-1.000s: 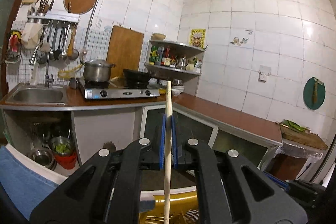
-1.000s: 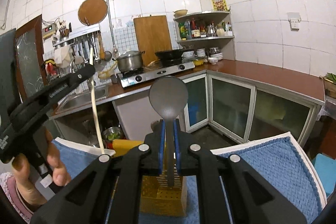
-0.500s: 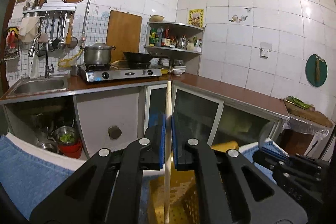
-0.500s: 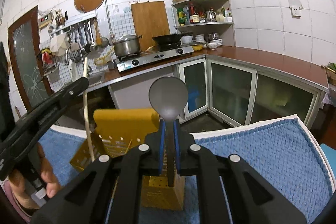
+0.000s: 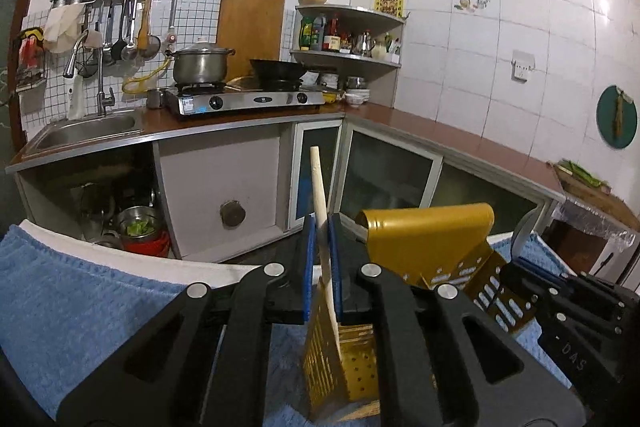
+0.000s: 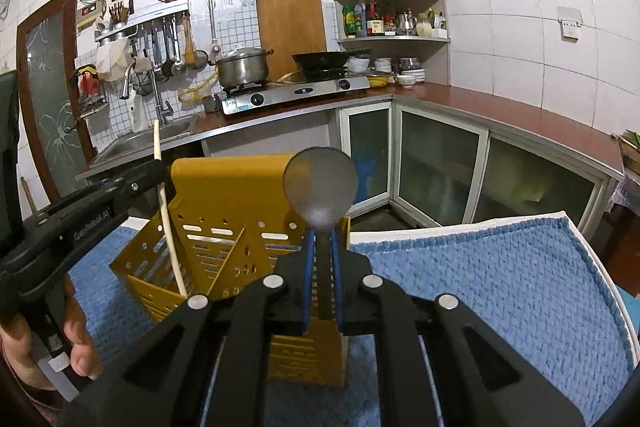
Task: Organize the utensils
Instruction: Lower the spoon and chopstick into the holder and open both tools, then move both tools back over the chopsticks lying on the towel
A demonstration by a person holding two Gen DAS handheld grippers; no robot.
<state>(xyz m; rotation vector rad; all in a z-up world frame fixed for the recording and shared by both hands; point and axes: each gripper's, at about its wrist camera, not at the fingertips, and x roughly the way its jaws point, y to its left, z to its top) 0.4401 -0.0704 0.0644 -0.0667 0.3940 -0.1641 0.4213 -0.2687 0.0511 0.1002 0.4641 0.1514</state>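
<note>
A yellow perforated utensil holder [image 6: 224, 195] stands on a blue towel [image 6: 480, 287]. My left gripper [image 5: 321, 227] holds a pale wooden chopstick [image 5: 318, 183], its jaws opening slightly with the stick still pinched and leaning. The chopstick's lower end [image 6: 170, 235] reaches down into the holder's left compartment. My right gripper [image 6: 320, 239] is shut on the handle of a grey spoon [image 6: 320, 183], bowl up, over the holder's near right corner. The left gripper [image 6: 160, 171] sits at the holder's left side.
A person's hand [image 6: 80, 339] grips the left tool. Beyond the towel's white table edge [image 5: 120, 259] are kitchen cabinets, a sink [image 5: 88, 127], a gas stove with a pot [image 5: 200, 63] and a corner shelf of bottles [image 6: 384, 19].
Both grippers have sunk toward the yellow holder, which now fills more of each view. The chopstick has tilted and its tip has gone down into the holder.
</note>
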